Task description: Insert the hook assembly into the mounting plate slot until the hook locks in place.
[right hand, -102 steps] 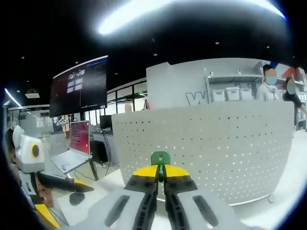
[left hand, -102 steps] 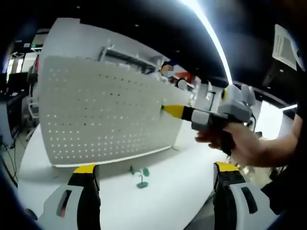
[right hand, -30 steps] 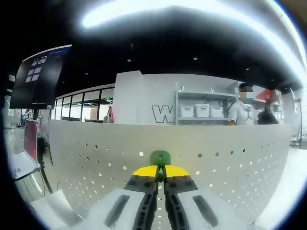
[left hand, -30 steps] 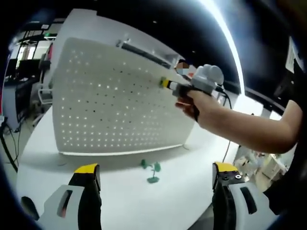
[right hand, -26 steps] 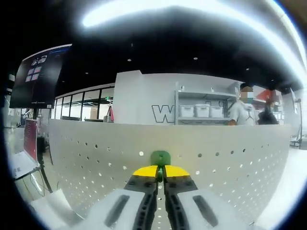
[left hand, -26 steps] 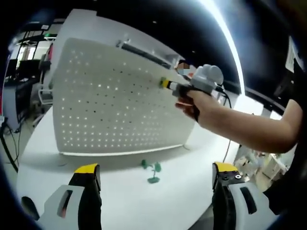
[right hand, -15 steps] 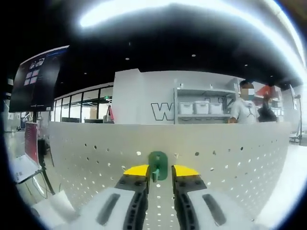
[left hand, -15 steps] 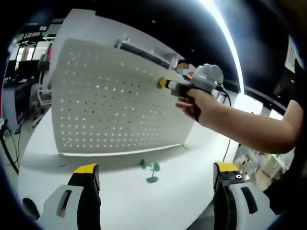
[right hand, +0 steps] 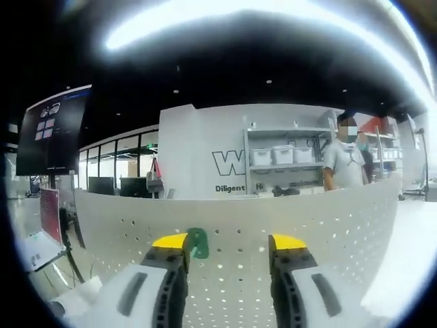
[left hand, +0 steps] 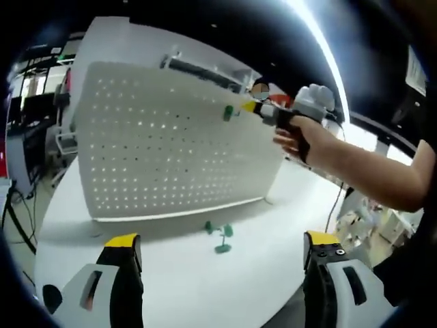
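Observation:
A white perforated mounting plate stands upright on the white table. A green hook sits in a hole near the plate's upper right, on its own. My right gripper, held by a hand, hovers just right of the hook with a small gap. In the right gripper view the plate is close ahead, and the hook sits on it beside the left jaw. The right gripper is open and holds nothing. My left gripper is open, low over the table.
Two more green hooks lie on the table in front of the plate. Behind the plate are a shelf with boxes, a person and a dark wall screen. The table's rounded edge runs at the left and bottom.
My right gripper has opened and let go of the green hook, which stays in the plate. The gripper has drawn back a little to the right. The left gripper stays open.

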Demonstrator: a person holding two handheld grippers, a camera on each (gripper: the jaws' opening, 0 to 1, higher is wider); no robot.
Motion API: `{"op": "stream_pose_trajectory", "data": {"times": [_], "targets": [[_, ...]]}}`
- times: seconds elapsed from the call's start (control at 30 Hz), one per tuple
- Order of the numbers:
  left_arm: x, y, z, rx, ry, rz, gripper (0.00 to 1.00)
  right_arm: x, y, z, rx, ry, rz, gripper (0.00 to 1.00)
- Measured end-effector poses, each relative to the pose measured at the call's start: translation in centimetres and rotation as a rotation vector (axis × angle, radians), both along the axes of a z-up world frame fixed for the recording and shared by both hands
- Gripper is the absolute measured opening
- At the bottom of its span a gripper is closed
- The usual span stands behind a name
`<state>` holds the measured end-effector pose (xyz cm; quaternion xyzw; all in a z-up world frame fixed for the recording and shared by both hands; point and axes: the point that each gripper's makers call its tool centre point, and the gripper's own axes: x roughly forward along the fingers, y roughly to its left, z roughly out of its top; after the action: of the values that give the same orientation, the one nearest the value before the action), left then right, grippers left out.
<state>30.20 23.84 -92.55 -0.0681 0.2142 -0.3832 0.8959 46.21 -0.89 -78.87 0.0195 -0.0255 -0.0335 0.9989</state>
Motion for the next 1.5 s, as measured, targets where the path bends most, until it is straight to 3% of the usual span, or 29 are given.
{"op": "stream_pose_trajectory", "data": {"times": [0.17,0.27,0.63,1.1,1.5], "targets": [[-0.4,0.5,-0.1,0.014,0.004,0.005,1.0,-2.3,-1.9,-1.4,-0.013,0.034,-0.018,0.53],[-0.5,0.7,-0.2,0.018,0.01,0.008,1.0,-4.6,-4.3,-2.7,-0.008,0.04,-0.068,0.55],[-1.6,1.0,-1.2,0.031,0.036,0.006,1.0,-10.5,-8.4,-10.0,-0.011,0.203,-0.13,0.59],[-3.2,0.8,-2.5,0.047,0.076,-0.007,1.0,-14.0,-6.0,-14.9,-0.014,0.317,-0.045,0.62],[-4.2,0.8,-3.6,0.06,0.122,-0.006,1.0,-16.9,-2.3,-19.7,-0.006,0.445,0.073,0.6]]}}
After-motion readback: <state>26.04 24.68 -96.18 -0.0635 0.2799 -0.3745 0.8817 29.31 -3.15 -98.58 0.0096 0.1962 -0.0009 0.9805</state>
